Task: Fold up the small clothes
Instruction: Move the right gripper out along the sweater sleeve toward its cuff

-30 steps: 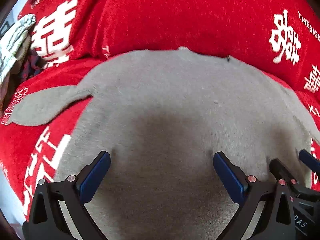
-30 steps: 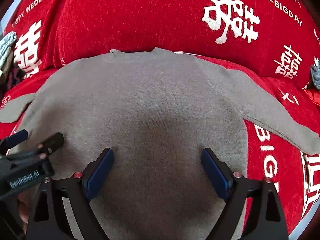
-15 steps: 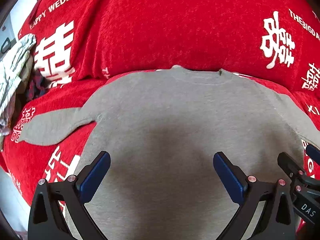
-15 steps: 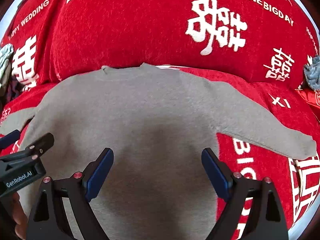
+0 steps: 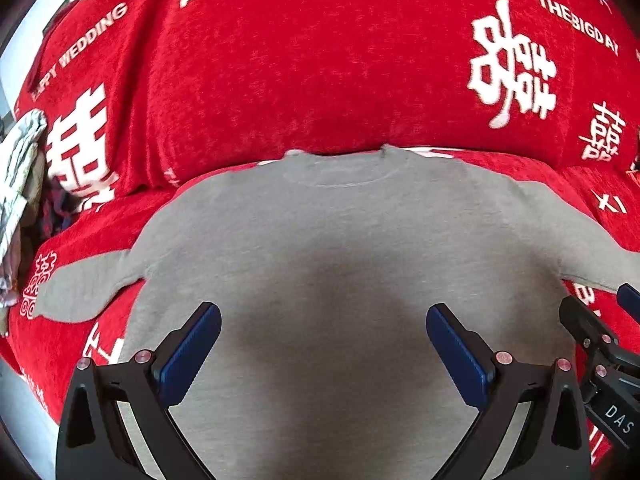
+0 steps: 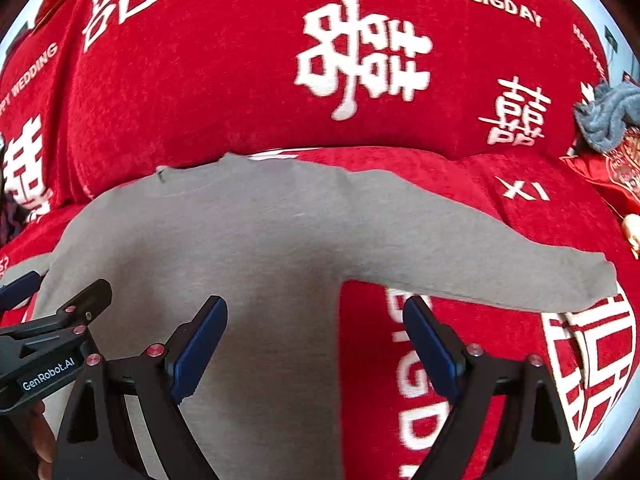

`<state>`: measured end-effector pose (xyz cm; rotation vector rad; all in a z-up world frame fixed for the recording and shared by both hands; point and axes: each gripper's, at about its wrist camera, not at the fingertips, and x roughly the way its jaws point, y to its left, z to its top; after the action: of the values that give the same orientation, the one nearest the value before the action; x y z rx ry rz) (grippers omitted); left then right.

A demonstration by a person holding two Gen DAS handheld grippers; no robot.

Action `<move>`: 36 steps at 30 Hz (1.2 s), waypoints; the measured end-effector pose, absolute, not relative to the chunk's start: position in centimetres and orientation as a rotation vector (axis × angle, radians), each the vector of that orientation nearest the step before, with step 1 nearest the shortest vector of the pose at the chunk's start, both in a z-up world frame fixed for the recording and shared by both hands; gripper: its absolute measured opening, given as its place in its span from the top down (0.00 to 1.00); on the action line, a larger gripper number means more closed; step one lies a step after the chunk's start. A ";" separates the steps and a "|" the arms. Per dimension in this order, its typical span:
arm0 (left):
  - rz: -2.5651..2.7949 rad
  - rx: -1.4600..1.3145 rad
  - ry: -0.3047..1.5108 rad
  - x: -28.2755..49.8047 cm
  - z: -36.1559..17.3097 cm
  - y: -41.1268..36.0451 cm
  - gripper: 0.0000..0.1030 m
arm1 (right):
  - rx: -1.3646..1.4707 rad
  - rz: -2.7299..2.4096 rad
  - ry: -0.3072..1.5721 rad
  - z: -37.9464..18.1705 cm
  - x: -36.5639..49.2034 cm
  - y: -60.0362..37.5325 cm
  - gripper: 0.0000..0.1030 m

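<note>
Left wrist view: grey sweater (image 5: pixel 340 264) spread flat on red cover (image 5: pixel 280 80), sleeves out, unfolded. Left gripper (image 5: pixel 323 344) apart over the body; right gripper (image 6: pixel 316 336) apart, straddling the side edge. Advisable: pinch right sleeve (image 6: pixel 500 264) near its cuff, fold across squarely.

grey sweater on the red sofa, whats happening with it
A person holding a two-finger gripper in each hand is about to fold a small grey sweater. It lies flat on a red sofa cover printed with white characters, neckline toward the backrest and both sleeves spread out to the sides. The left gripper and the right gripper hover over its lower half, both open and holding nothing. No fold has been made yet.
</note>
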<state>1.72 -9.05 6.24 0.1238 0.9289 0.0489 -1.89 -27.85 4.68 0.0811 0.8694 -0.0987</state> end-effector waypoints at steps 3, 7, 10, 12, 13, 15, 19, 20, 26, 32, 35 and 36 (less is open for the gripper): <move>0.028 0.141 0.928 2.0 6.4 -10.8 0.00 | 0.095 -0.126 0.866 4.8 -1.9 -29.5 0.11; 0.006 0.157 0.926 2.5 6.7 -13.0 0.00 | 0.119 -0.157 0.864 5.1 -1.9 -31.8 0.11; -0.008 0.165 0.928 2.8 6.8 -14.4 0.00 | 0.134 -0.183 0.860 5.1 -2.1 -33.5 0.11; -0.017 0.171 0.929 3.1 6.9 -15.4 0.00 | 0.148 -0.203 0.859 5.1 -2.3 -34.8 0.11; -0.021 0.173 0.930 3.2 7.0 -15.9 0.00 | 0.154 -0.216 0.858 5.1 -2.4 -35.5 0.11; -0.033 0.179 0.930 3.4 7.0 -16.9 0.00 | 0.162 -0.233 0.856 5.2 -2.5 -36.6 0.11; -0.057 0.193 0.931 3.8 7.1 -19.1 0.00 | 0.182 -0.274 0.855 5.2 -2.8 -39.3 0.11; -0.064 0.200 0.932 3.9 7.1 -19.8 0.00 | 0.186 -0.285 0.854 5.2 -3.0 -39.9 0.11; -0.100 0.220 0.937 4.1 7.2 -22.8 0.00 | 0.206 -0.336 0.860 5.1 -3.6 -43.1 0.11; -0.126 0.244 0.939 4.2 6.8 -25.3 0.00 | 0.214 -0.380 0.855 5.0 -4.3 -46.0 0.11; -0.139 0.248 0.947 4.2 6.5 -26.5 0.00 | 0.216 -0.406 0.857 4.9 -4.7 -47.6 0.11; -0.143 0.249 0.949 4.2 6.4 -26.8 0.00 | 0.217 -0.417 0.857 4.9 -4.8 -48.2 0.11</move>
<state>4.20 -26.79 6.38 0.2491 0.9488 -0.1426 -4.78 -48.17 4.85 0.2171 0.8573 -0.4168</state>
